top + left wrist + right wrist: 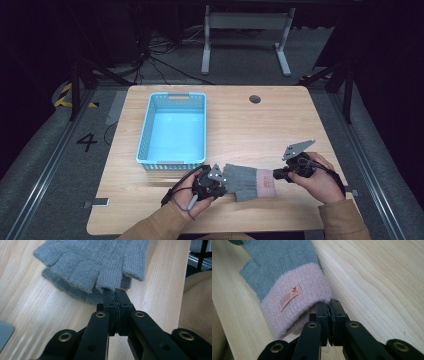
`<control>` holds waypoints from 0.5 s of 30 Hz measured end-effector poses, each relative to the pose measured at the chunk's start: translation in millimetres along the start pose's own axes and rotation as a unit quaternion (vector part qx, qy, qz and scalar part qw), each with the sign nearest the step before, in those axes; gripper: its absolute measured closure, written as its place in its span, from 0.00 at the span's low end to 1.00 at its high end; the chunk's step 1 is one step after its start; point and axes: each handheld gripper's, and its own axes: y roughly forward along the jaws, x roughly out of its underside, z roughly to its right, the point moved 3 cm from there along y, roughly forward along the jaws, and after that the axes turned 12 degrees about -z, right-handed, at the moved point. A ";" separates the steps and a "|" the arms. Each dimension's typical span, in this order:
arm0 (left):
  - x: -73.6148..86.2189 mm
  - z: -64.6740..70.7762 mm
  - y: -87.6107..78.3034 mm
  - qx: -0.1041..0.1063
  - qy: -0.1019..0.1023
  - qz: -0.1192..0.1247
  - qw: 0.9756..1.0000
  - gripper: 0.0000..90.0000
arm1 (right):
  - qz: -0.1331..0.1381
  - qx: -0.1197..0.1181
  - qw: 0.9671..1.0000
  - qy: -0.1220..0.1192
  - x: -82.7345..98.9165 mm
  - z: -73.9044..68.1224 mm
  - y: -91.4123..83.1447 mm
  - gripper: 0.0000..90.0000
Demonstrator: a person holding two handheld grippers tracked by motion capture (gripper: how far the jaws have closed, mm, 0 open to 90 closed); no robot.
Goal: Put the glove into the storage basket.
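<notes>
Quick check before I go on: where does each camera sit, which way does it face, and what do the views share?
High view: above the person's side, facing forward and down on the table, basket, both hands.
Left gripper view: rides the left gripper, facing the gloves' finger ends; shut black fingers.
Right gripper view: rides the right gripper, facing the pink cuff; shut fingers.
Shared: the gloves, the wooden tabletop.

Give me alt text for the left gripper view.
The left hand-held gripper is shut on a fingertip edge of grey fingerless gloves, stacked flat on the light wooden table.
</notes>
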 end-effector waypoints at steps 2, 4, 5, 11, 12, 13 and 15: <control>0.3 0.9 2.0 0.000 -0.002 -0.004 1.000 0.99 | -0.003 0.001 1.000 0.002 -1.0 0.8 2.6 0.97; 0.3 -0.1 4.7 0.002 0.000 -0.007 1.000 0.99 | -0.005 0.003 1.000 0.004 -2.2 2.4 6.4 0.97; 0.8 -1.0 6.4 0.002 -0.002 -0.010 1.000 0.99 | -0.008 0.001 1.000 0.007 -2.3 2.1 7.3 0.97; 2.5 -4.0 14.2 0.008 -0.007 -0.020 1.000 0.98 | -0.017 0.001 1.000 0.008 -2.6 6.6 18.8 0.97; 2.5 -4.0 14.2 0.008 -0.007 -0.020 1.000 0.98 | -0.017 0.001 1.000 0.008 -2.6 6.6 18.8 0.97; 2.1 -6.7 15.3 0.000 -0.010 -0.017 1.000 0.95 | -0.022 0.004 1.000 0.011 -2.0 7.6 22.0 0.97; 2.6 -9.0 16.3 -0.007 -0.020 -0.014 1.000 0.82 | -0.021 0.007 1.000 0.013 -0.9 8.8 23.1 0.93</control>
